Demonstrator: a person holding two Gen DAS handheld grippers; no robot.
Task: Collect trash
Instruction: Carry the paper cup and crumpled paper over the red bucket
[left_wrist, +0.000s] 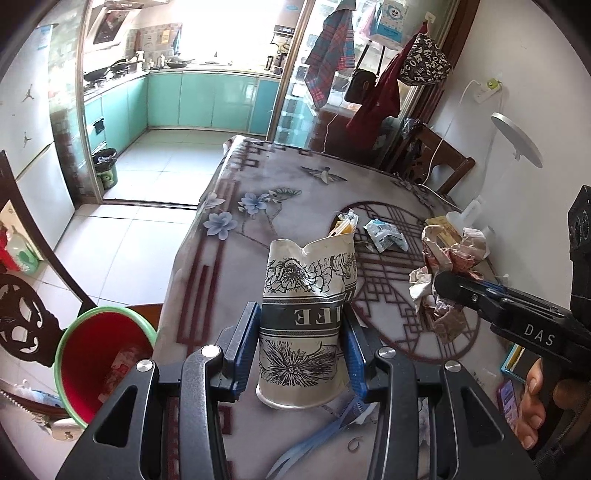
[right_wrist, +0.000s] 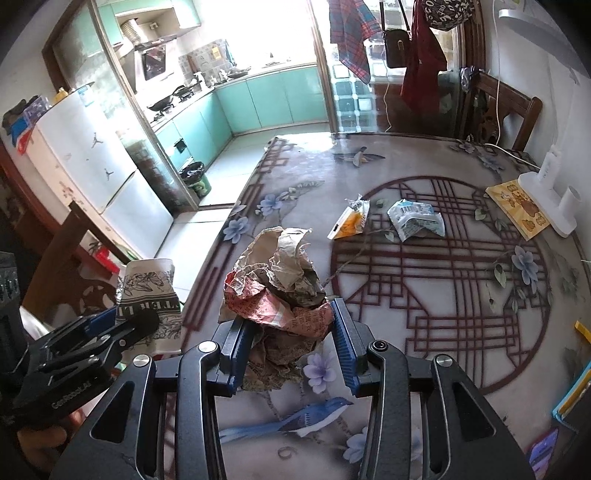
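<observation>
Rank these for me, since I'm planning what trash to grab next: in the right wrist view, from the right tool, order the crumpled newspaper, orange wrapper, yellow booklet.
1. Crumpled newspaper: clamped in the right tool.
2. Orange wrapper: mid-table, just ahead.
3. Yellow booklet: far right, under the white lamp base.

Sunlit kitchen, teal cabinets, pale tiled floor, white fridge, possibly window beyond.

White paper cup with black flower print, red bin rimmed green, teal cabinets.
</observation>
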